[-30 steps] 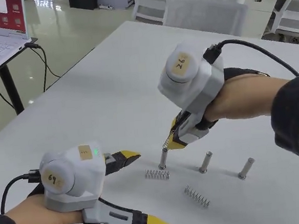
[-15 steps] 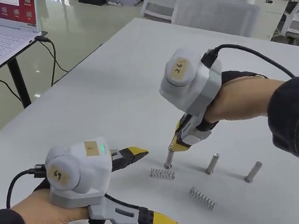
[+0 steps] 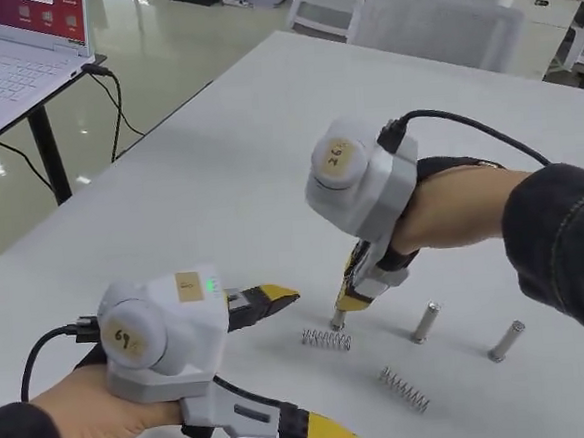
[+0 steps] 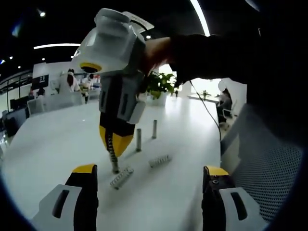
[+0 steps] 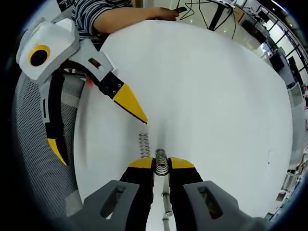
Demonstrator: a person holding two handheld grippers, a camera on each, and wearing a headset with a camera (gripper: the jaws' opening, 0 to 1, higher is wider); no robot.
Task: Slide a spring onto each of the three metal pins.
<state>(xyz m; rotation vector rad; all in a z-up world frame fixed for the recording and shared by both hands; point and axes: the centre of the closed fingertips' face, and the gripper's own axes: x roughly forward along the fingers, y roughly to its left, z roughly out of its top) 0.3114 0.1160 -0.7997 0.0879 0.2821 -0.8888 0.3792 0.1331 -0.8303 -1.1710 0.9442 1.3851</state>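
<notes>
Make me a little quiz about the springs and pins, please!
1. True or false: the left gripper is open and holds nothing.
2. How many springs lie loose on the table? A) one B) two C) three
3. Fill in: the right gripper holds a ____ over one pin.
Key: 1 true; 2 B; 3 spring.
</notes>
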